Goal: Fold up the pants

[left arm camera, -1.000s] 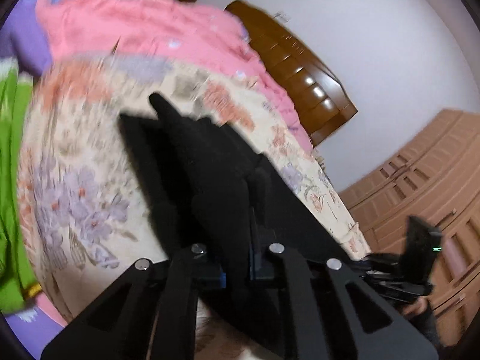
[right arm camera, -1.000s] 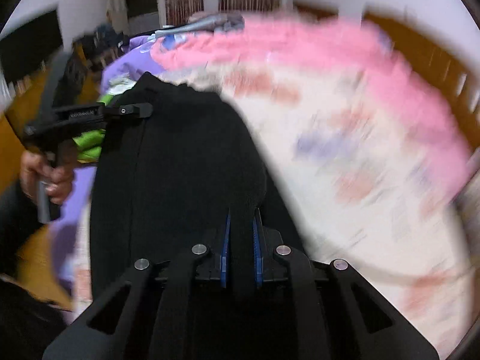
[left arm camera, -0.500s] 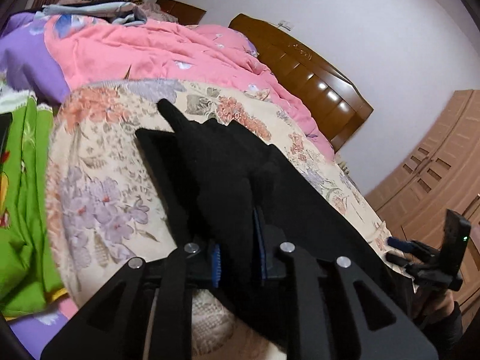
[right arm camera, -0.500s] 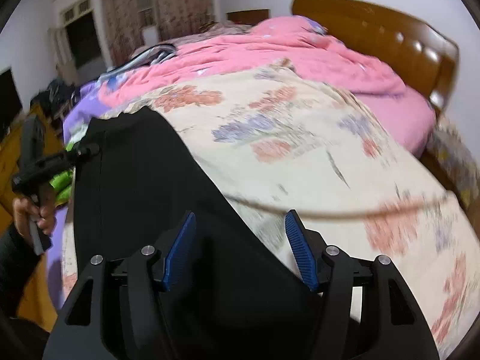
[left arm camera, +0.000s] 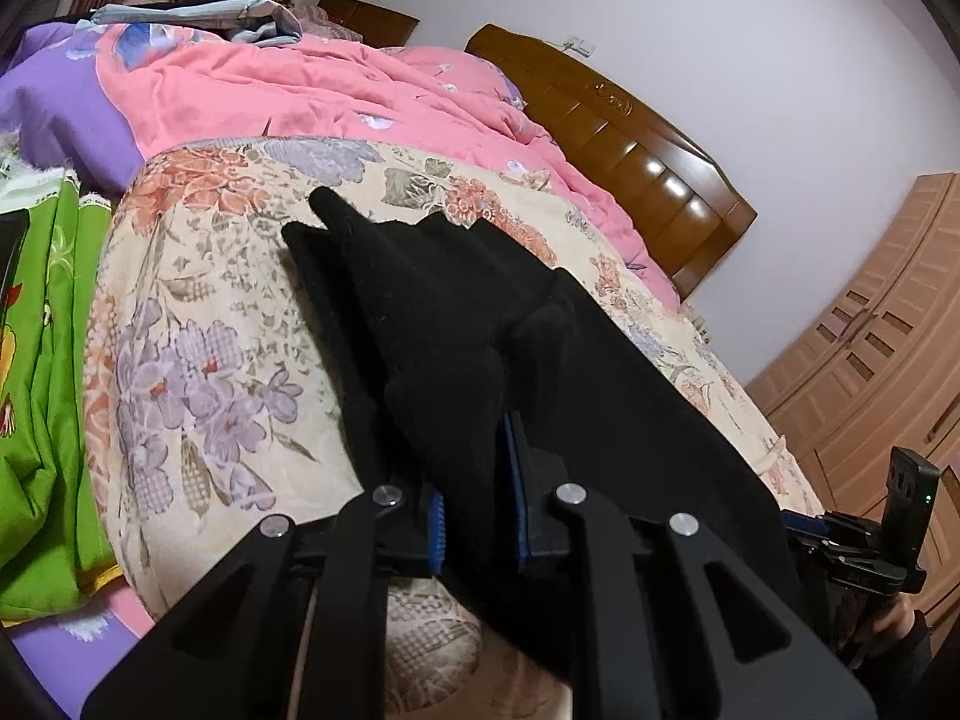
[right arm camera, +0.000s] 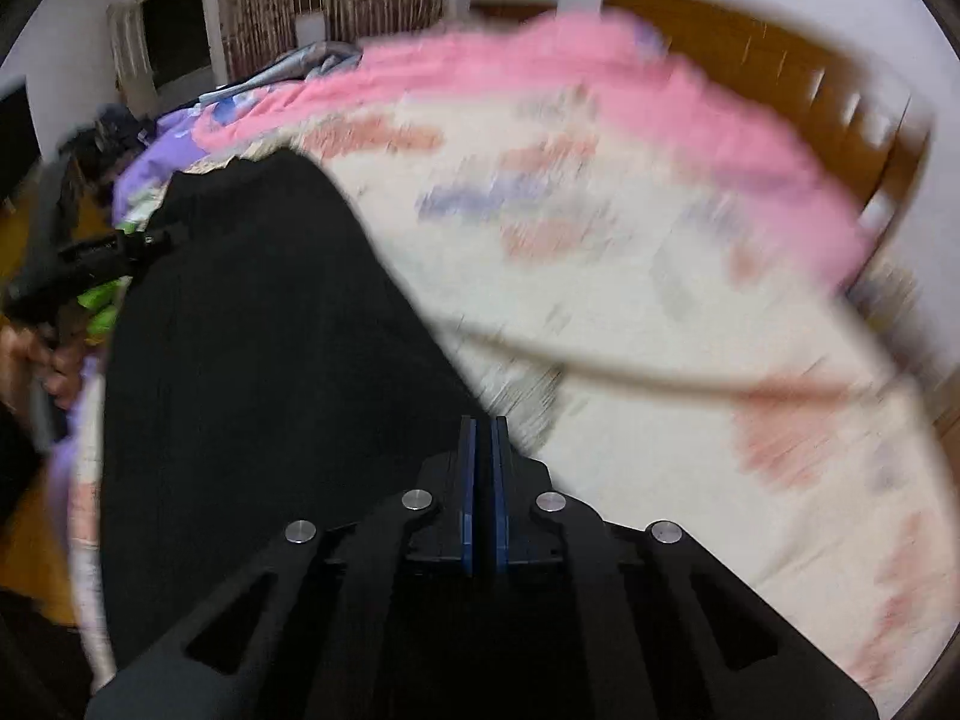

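Black pants (left arm camera: 456, 312) lie on a floral bedspread (left arm camera: 198, 324). My left gripper (left arm camera: 477, 516) is shut on a bunched fold of the pants, which stands up between its blue pads. In the right wrist view, blurred by motion, the pants (right arm camera: 252, 324) spread flat to the left. My right gripper (right arm camera: 483, 480) is shut with its blue pads together and nothing between them, beside the pants' right edge. The right gripper also shows in the left wrist view (left arm camera: 864, 546), at the far right. The left gripper also shows in the right wrist view (right arm camera: 96, 258), at the left.
A pink quilt (left arm camera: 336, 96) lies behind the bedspread, with a wooden headboard (left arm camera: 630, 150) beyond. Green cloth (left arm camera: 42, 360) and purple bedding (left arm camera: 54, 102) lie at the left. A wooden wardrobe (left arm camera: 888, 324) stands at the right.
My right gripper let go of the pants, opened wide, then shut empty beside them while moving. My left gripper has kept its hold on the bunched fold.
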Tool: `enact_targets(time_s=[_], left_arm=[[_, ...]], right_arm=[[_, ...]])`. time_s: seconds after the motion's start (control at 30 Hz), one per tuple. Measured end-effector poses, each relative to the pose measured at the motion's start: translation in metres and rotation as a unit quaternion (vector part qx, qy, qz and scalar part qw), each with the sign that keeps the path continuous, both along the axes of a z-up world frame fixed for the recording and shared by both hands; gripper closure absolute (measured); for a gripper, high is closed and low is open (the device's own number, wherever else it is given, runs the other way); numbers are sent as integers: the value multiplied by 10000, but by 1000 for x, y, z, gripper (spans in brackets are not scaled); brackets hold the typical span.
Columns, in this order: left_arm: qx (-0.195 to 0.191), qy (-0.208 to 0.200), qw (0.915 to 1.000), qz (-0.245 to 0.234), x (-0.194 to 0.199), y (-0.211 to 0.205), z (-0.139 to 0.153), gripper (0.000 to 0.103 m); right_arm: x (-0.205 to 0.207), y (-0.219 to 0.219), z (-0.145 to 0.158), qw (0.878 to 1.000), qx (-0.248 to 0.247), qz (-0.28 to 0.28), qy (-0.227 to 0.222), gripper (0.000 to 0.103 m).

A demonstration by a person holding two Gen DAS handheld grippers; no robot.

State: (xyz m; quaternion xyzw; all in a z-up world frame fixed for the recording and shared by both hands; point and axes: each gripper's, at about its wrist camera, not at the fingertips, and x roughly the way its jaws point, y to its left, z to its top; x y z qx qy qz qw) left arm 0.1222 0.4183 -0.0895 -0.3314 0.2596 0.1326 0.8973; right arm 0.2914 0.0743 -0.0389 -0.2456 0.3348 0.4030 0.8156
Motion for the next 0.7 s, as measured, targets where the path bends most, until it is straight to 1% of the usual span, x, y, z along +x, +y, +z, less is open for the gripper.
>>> enact_targets(time_s=[0.07,0.1,0.13,0.17,0.2,0.27,0.3,0.33,0.37,0.4,0.43,0.47,0.5,0.53,0.57,0.6,0.63,0.67,0.7], left_arm=[[23,33,10000,33,1,-1,0,85],[33,35,10000,49,1,-1,0,85],[41,24,10000,58,1,-2,-1,85],[52,9,10000,67,1,-3,-1,85],[73,-15,9999,81,0,-4,-3,85],[112,-63,9998,127,-1,-7,-4,85],[162,-63,9997,164,-1,-9,-5,85],[198,-50,9996,179,-1,-10,-4,85],[228,-31,9996,181,0,-11,-3,85],[235,-18,9996,172,0,-11,-2,85],[229,-9,9996,151,0,-10,-2,85],[213,-14,9997,133,-1,-9,-2,85],[179,-34,9998,126,-1,-8,-3,85],[158,-51,9998,136,-1,-7,-3,85],[161,-58,9997,153,-1,-7,-4,85],[189,-52,9996,185,-1,-8,-3,85],[197,-45,9996,202,-1,-9,-2,85],[194,-39,9996,214,-1,-10,-2,85],[154,-57,9997,204,-2,-9,-1,85]], right_arm=[[-26,-1,19,9961,30,-57,-878,98],[-37,-1,23,9924,-54,-81,-1228,98],[-40,0,23,9905,-129,-116,-1367,98],[-40,2,15,9892,-291,-189,-1425,98],[-34,3,6,9904,-443,-255,-1286,95],[-22,5,-17,9944,-792,-302,-624,93],[-22,4,-18,9957,-715,-288,-516,84],[-22,2,-14,9974,-544,-259,-390,67],[-22,-1,-6,9991,-256,-250,-220,55],[-22,-2,3,9995,6,-279,-171,43],[-22,-2,9,9993,176,-284,-178,43],[-22,1,16,9989,397,-227,-93,43],[-21,6,18,9985,524,-143,91,43],[-21,11,16,9982,540,-64,239,43],[-21,21,4,9978,390,96,520,43],[-20,34,-12,9971,104,201,724,42],[-18,42,-27,9967,-185,206,764,39],[-23,43,-29,9981,-79,230,568,39],[-22,44,-28,9979,-111,223,604,39]])
